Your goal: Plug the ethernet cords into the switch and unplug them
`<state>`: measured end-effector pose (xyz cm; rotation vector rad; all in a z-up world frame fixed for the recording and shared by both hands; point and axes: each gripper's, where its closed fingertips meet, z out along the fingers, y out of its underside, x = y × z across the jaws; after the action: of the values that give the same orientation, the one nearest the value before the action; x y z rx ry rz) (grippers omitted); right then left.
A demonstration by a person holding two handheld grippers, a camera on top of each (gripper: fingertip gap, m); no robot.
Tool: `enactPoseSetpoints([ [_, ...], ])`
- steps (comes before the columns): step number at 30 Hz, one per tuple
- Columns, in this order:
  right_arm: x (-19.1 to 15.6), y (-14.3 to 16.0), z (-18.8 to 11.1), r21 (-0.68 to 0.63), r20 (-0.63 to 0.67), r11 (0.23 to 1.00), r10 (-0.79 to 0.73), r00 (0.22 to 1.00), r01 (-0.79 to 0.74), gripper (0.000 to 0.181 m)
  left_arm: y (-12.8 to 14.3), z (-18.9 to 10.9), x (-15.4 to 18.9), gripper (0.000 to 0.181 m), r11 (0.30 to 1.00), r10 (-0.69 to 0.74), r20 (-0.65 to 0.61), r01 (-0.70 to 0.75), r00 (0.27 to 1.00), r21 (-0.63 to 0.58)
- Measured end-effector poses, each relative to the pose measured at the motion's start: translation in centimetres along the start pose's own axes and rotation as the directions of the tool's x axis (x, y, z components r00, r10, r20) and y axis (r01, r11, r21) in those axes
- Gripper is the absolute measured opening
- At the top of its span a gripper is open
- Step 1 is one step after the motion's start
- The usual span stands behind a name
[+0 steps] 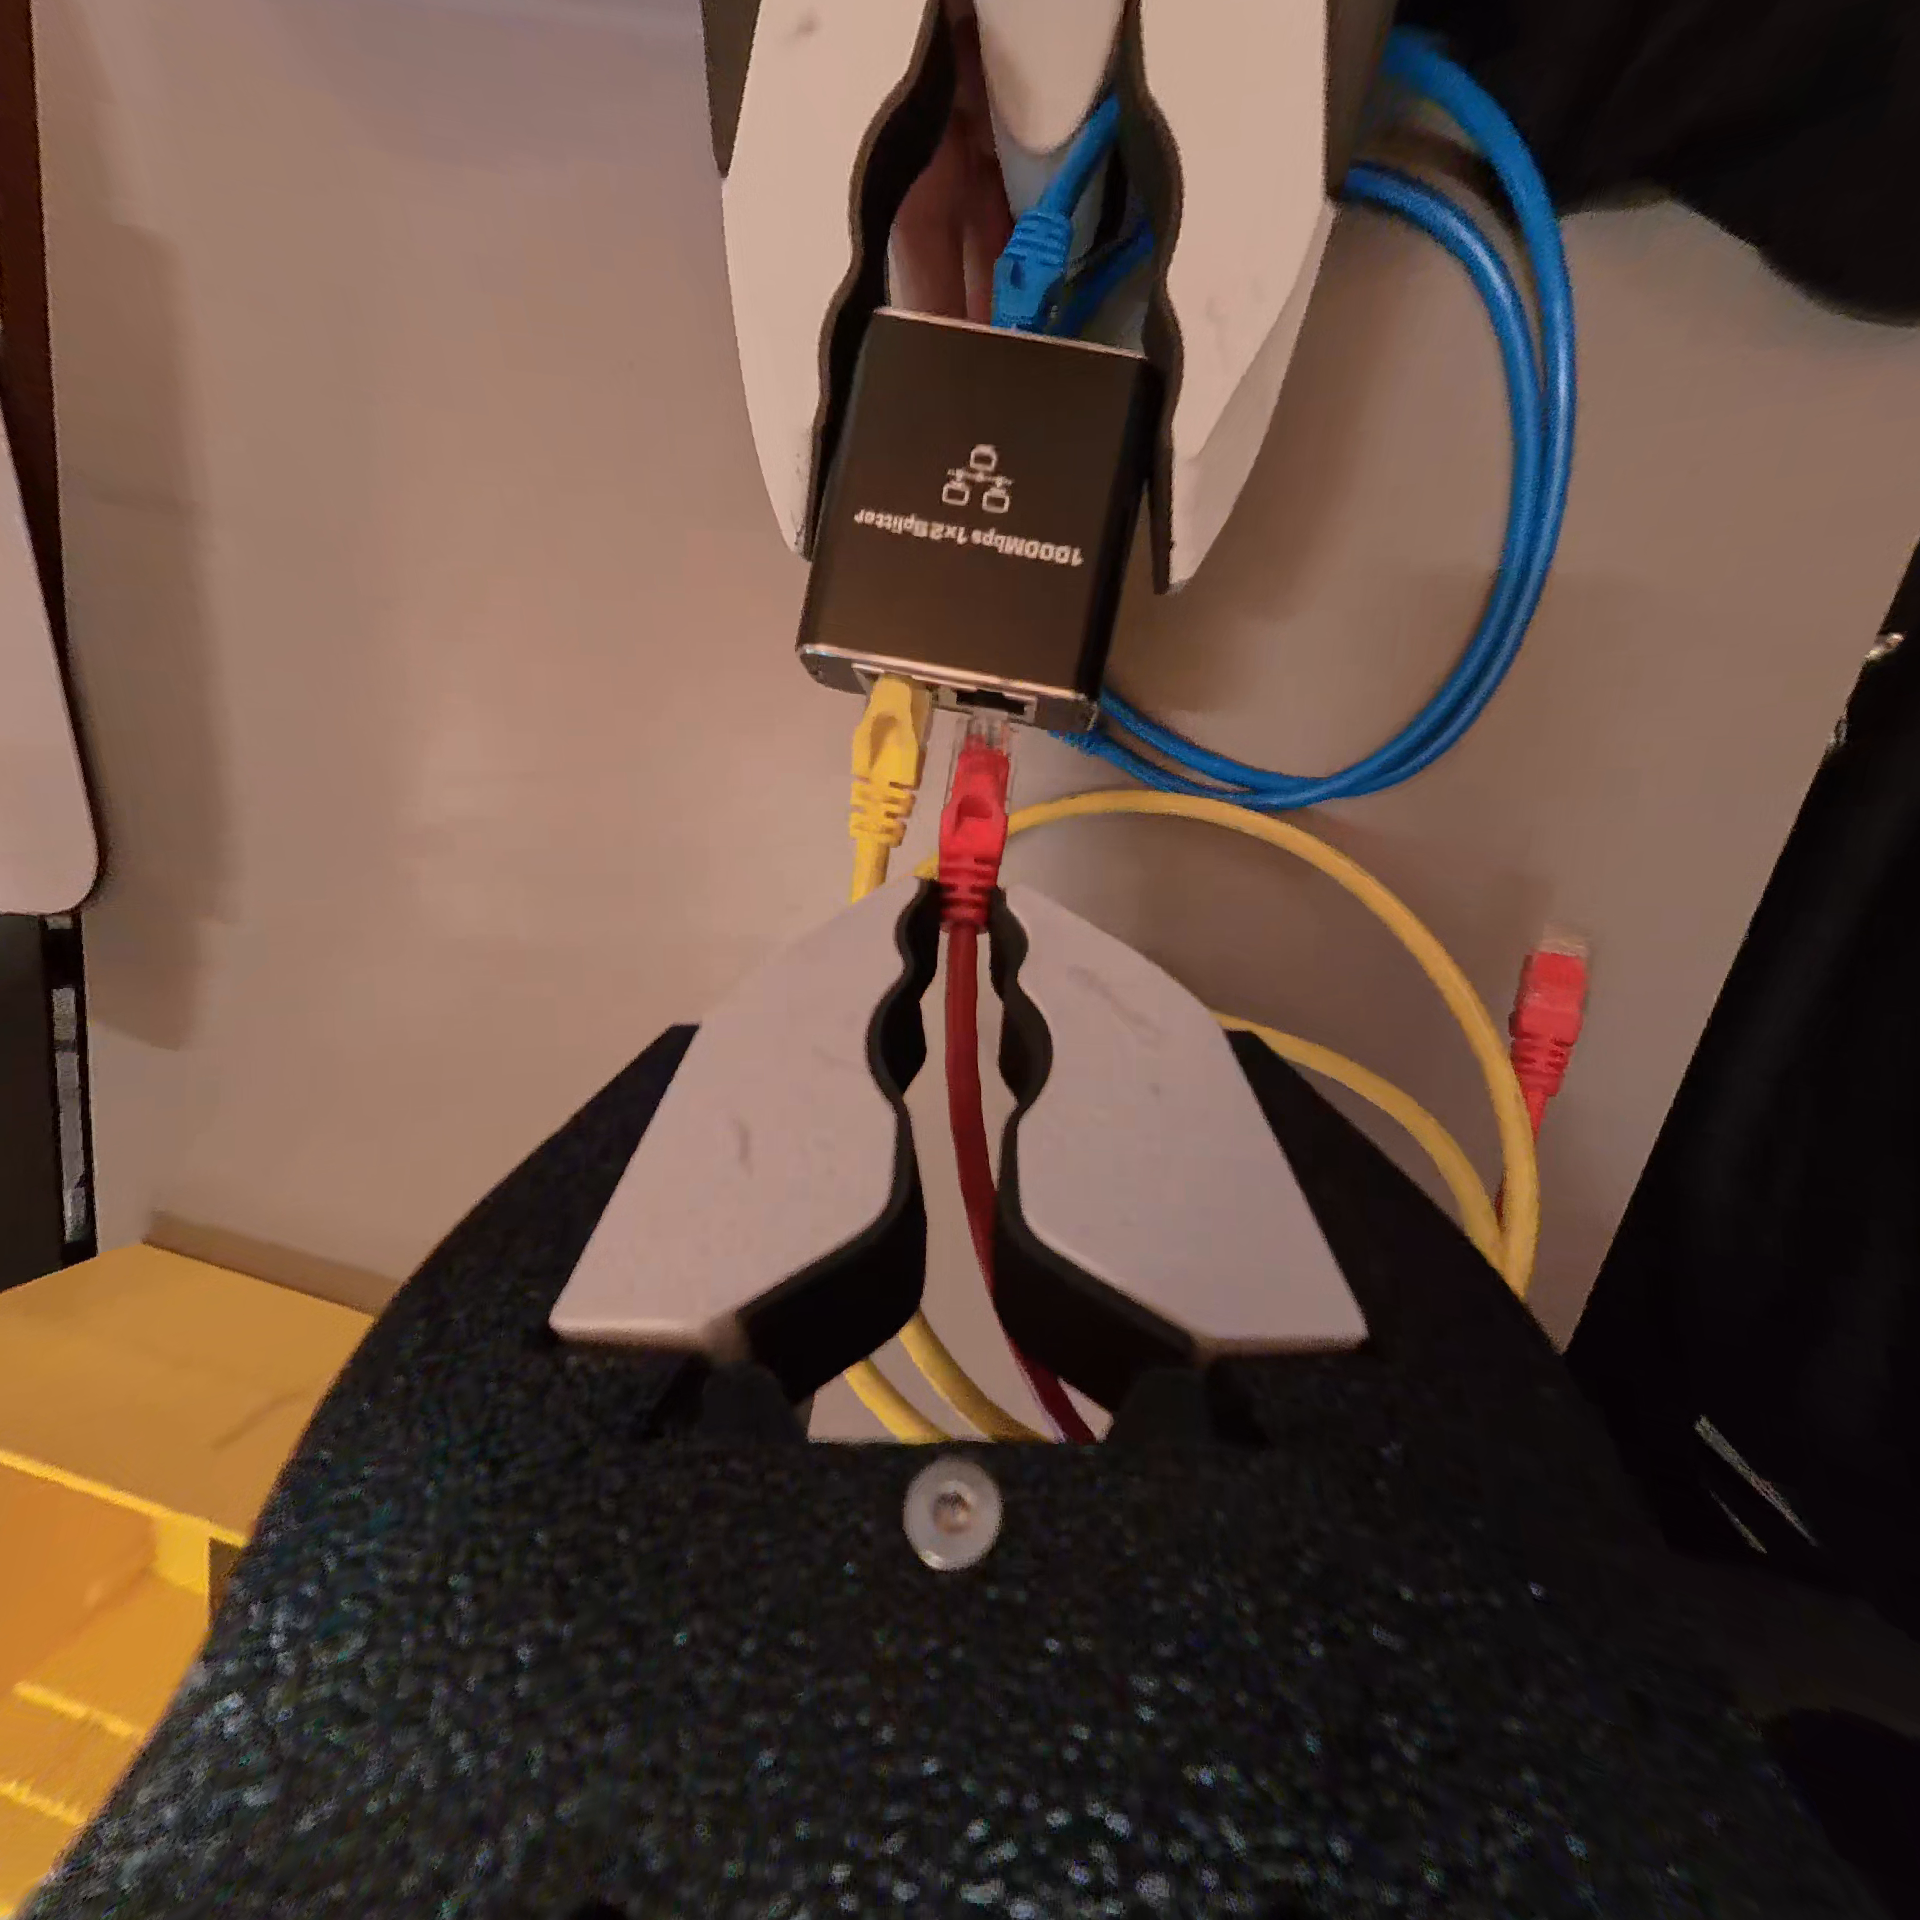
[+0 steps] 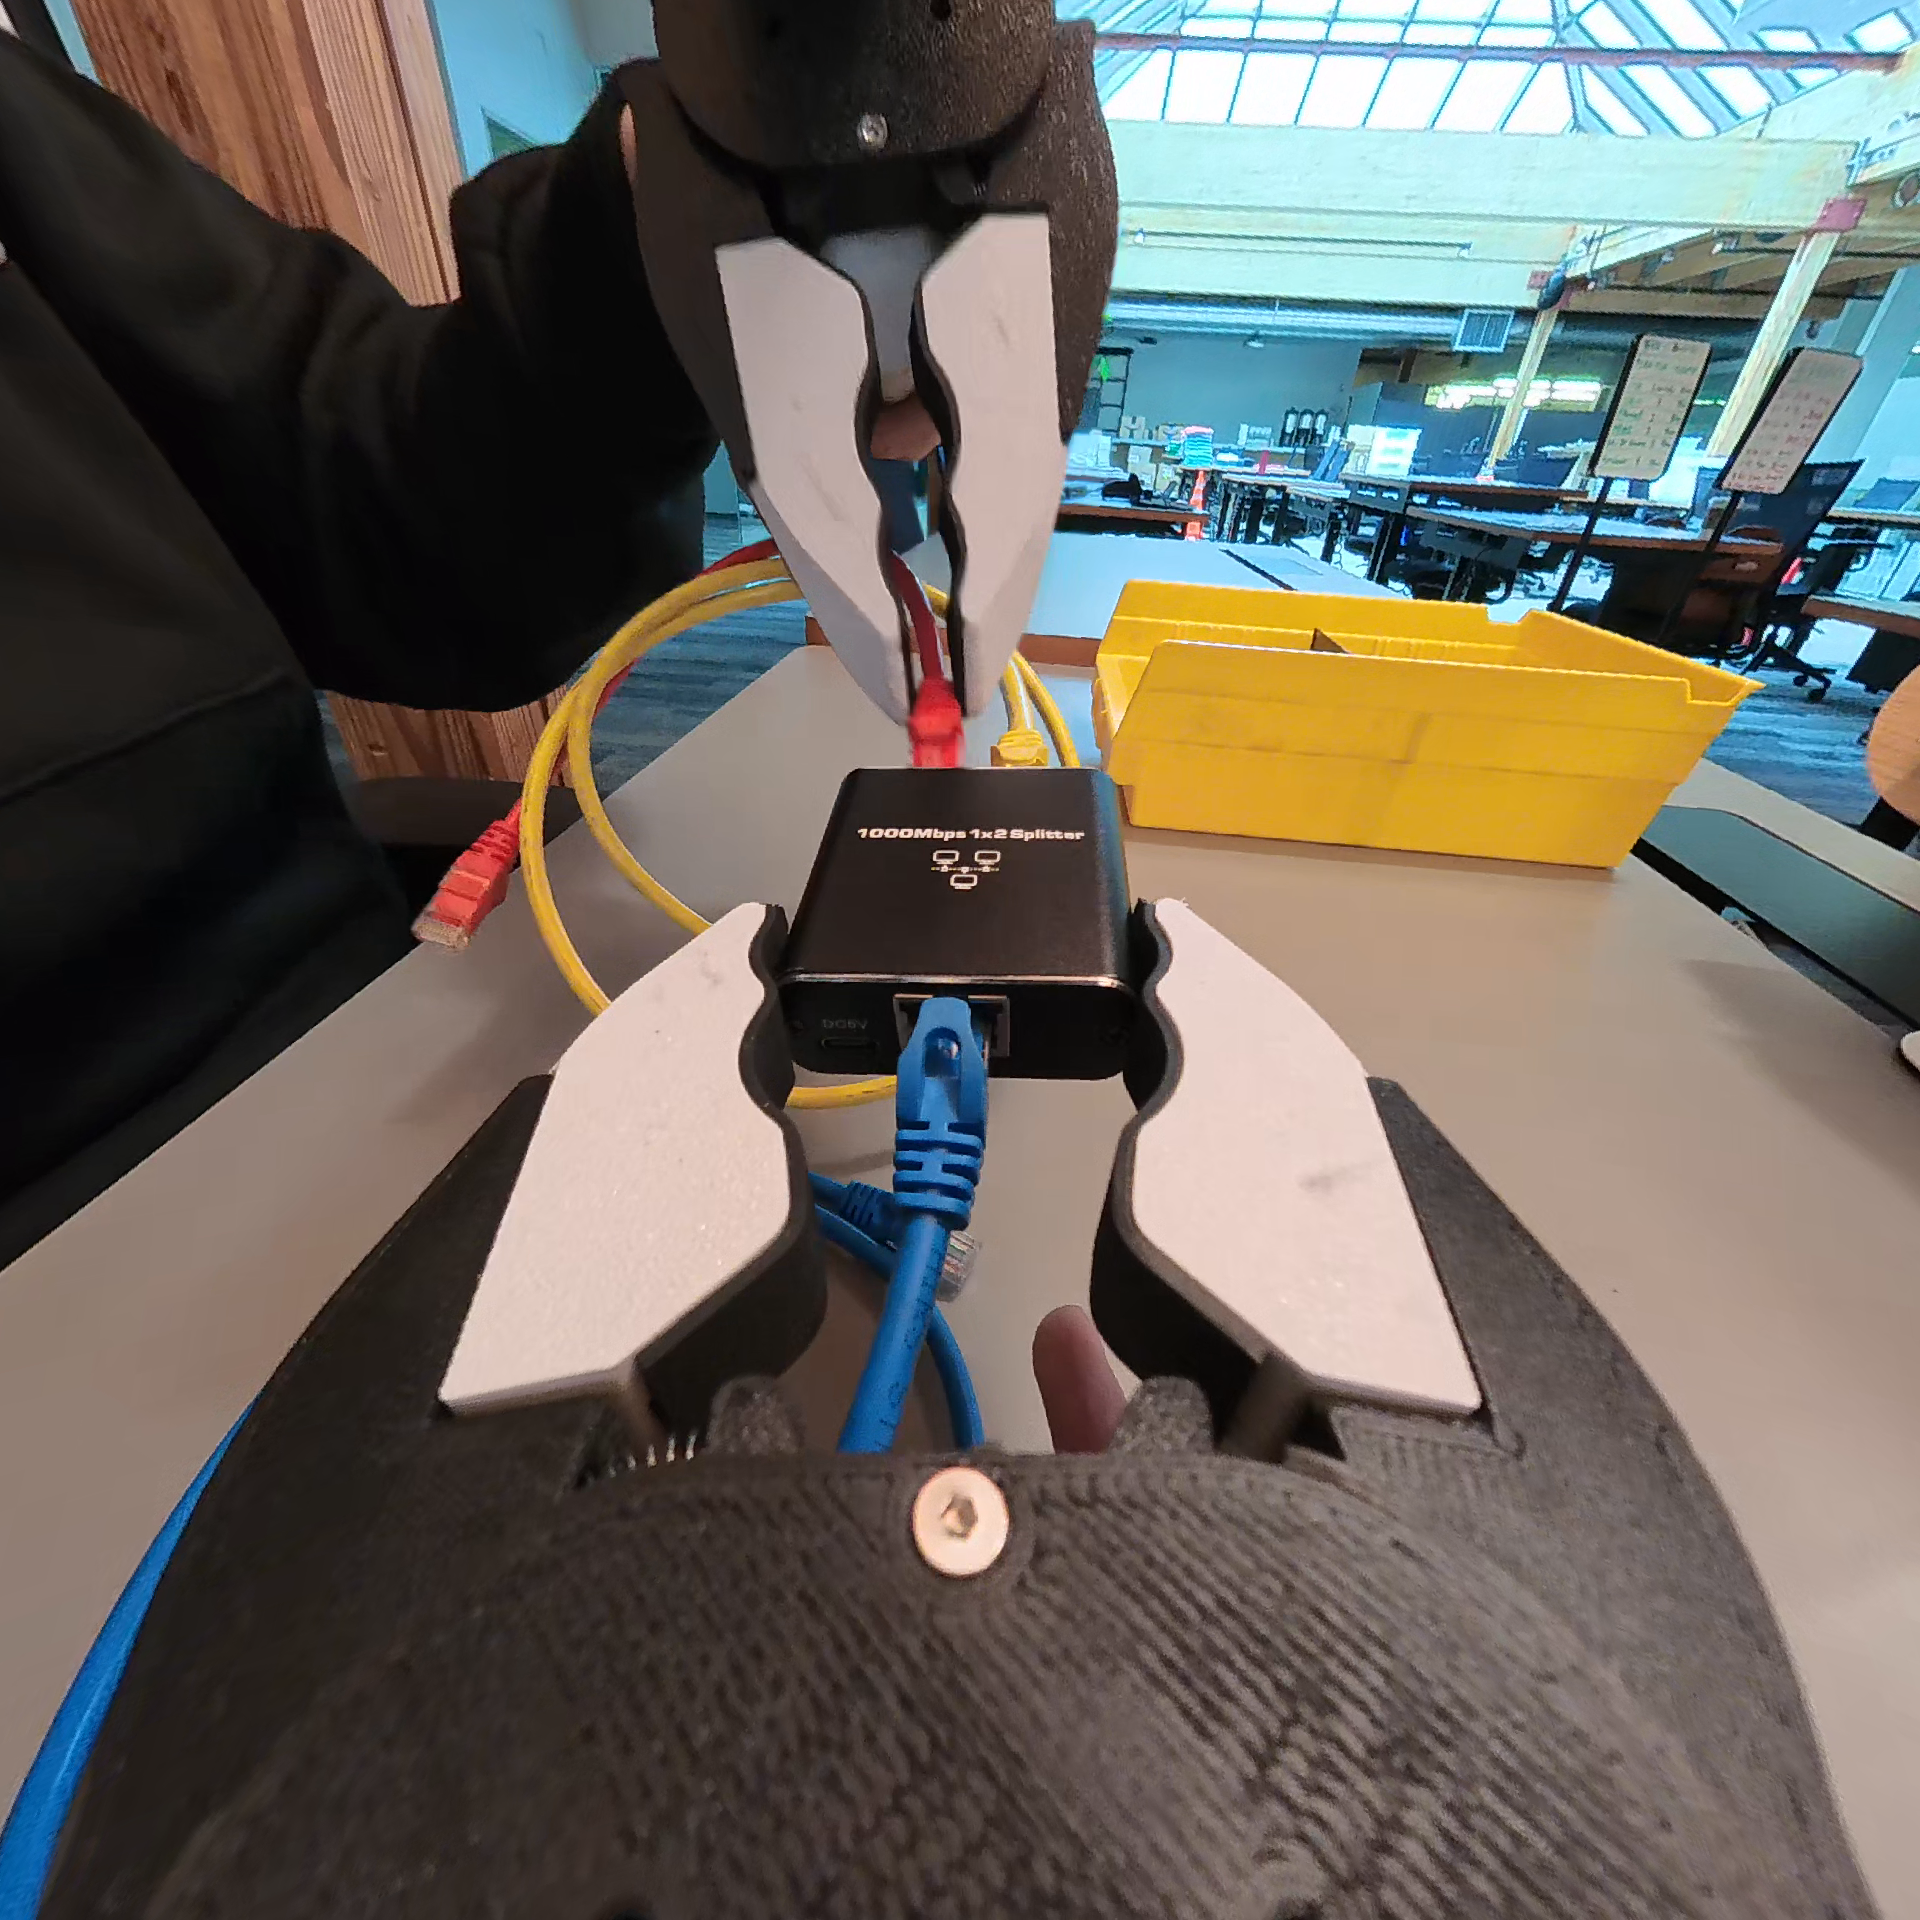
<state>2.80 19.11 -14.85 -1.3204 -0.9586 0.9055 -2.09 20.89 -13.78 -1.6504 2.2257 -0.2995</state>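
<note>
The black switch (image 1: 977,499) lies on the grey table (image 2: 1455,1039). My right gripper (image 2: 956,935) is shut on its sides and also shows from the top in the left wrist view (image 1: 987,561). My left gripper (image 1: 966,914) is shut on the red ethernet cord (image 1: 971,1039) just behind its plug (image 1: 977,800). The plug's clear tip is at the mouth of the switch's right port. A yellow plug (image 1: 888,748) sits in the port beside it. A blue plug (image 2: 940,1070) sits in the port on the opposite face. The left gripper shows far off in the right wrist view (image 2: 925,707).
A yellow bin (image 2: 1403,727) stands on the table beyond the switch to the right. The red cord's other plug (image 2: 468,883) hangs loose at the left table edge. A loose blue plug (image 2: 961,1257) and blue cord loops (image 1: 1507,520) lie behind the switch. A person's dark sleeve (image 2: 312,416) is at left.
</note>
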Motion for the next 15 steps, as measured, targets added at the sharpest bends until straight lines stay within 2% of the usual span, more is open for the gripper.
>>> enactPoseSetpoints([
  [9, -0.05, -0.09, -0.13, 0.007, 0.008, 1.0, 0.002, 1.0, -0.002, 0.062, -0.52, 0.08, 0.01, 0.008, 0.995, -0.027, -0.027, 0.03, 0.999, 0.092],
  [15, 0.15, -0.52, -0.48, 0.044, -0.001, 0.999, 0.008, 1.0, -0.008, 0.062, -1.18, 0.13, -0.03, 0.008, 0.977, -0.023, -0.053, 0.034, 0.998, 0.21],
])
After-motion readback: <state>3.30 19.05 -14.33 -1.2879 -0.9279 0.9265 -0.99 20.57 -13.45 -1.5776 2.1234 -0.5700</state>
